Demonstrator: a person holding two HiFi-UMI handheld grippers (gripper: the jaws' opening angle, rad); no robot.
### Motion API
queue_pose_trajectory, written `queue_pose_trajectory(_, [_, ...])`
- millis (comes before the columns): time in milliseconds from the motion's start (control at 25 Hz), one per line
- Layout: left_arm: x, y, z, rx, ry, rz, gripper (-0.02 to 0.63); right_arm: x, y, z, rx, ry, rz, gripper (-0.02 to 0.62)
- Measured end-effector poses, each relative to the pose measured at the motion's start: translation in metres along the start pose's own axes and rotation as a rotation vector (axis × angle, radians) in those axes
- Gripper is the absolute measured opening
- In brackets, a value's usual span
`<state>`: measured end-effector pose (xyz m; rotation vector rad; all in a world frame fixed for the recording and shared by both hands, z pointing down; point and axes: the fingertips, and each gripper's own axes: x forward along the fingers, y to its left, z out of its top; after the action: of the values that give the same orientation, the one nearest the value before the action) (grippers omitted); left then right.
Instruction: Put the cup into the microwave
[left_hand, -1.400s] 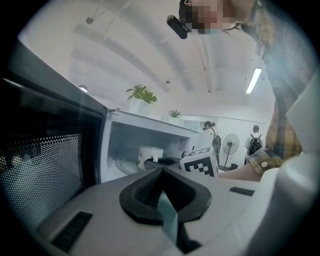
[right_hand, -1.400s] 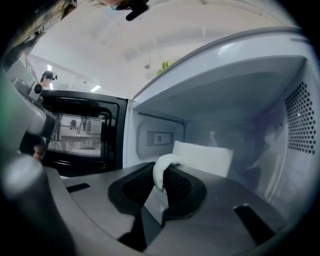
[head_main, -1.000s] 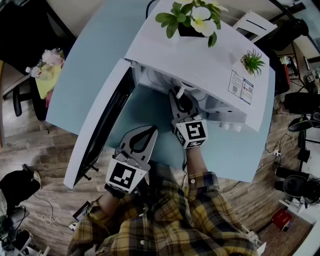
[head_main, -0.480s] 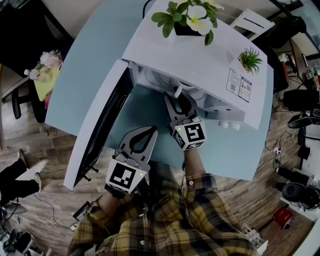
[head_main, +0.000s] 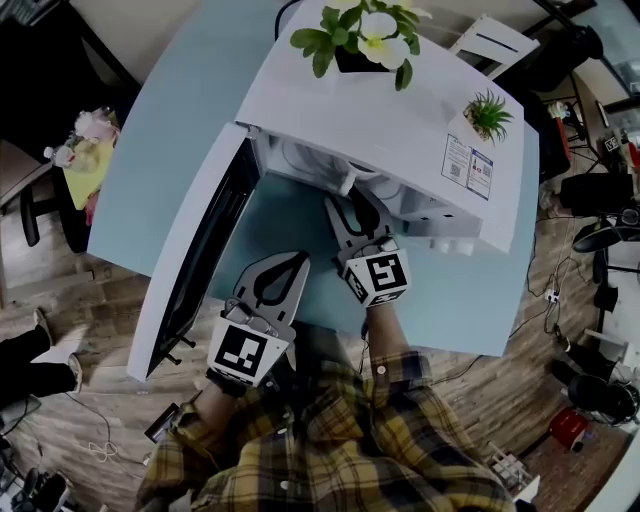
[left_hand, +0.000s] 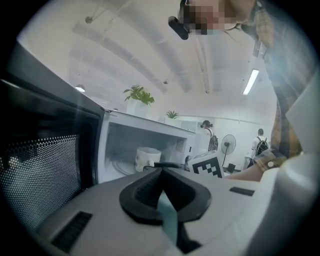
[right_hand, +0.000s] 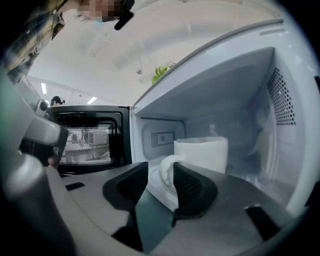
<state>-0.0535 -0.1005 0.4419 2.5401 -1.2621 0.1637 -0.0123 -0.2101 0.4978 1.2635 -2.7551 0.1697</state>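
Cup (right_hand: 202, 152) is upright on the floor of the microwave (head_main: 380, 120), handle toward the opening, so placement looks done and the step in hand reads as let go and back out. Right gripper (right_hand: 161, 170) sits at the mouth of the cavity. Its jaws have just been opening and now stand wide apart, with the cup handle in the gap between them and neither pad pressing on it. To do it well, keep the jaws spread, draw straight back along the line of the handle without twisting so no pad hooks it and drags the cup, and stay low and level to miss the cavity roof. Left gripper (left_hand: 161, 169) has its jaws together on nothing, hanging over the table (head_main: 180, 130) just beside the swung-open door (head_main: 195, 270) (handy for pushing it to afterwards, probably). Writing: a white sticker (head_main: 468, 168) on the microwave top has blue print too small to read, and a small plate (right_hand: 162, 138) on the inner wall is also illegible. No brand name shows. The marker cube (head_main: 377, 278) carries only a black square pattern.
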Motion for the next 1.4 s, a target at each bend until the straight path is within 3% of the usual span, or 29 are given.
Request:
queue_pose_trajectory(600, [-0.003,-0.003,0.029,0.043,-0.045,-0.013,-0.008,-0.040,-0.011,0.035,0.017,-0.030,-0.051,0.140])
queue_pose_trajectory(960, [-0.004,-0.008,0.058,0.080,-0.115,-0.018,-0.008,-0.073,-0.013,0.070,0.046,-0.069,-0.073,0.140])
queue_pose_trajectory(1400, [0.000,-0.025,0.089,0.108,-0.153,-0.050,-0.008,-0.123,-0.008,0.133,-0.042,-0.118,-0.036,0.135])
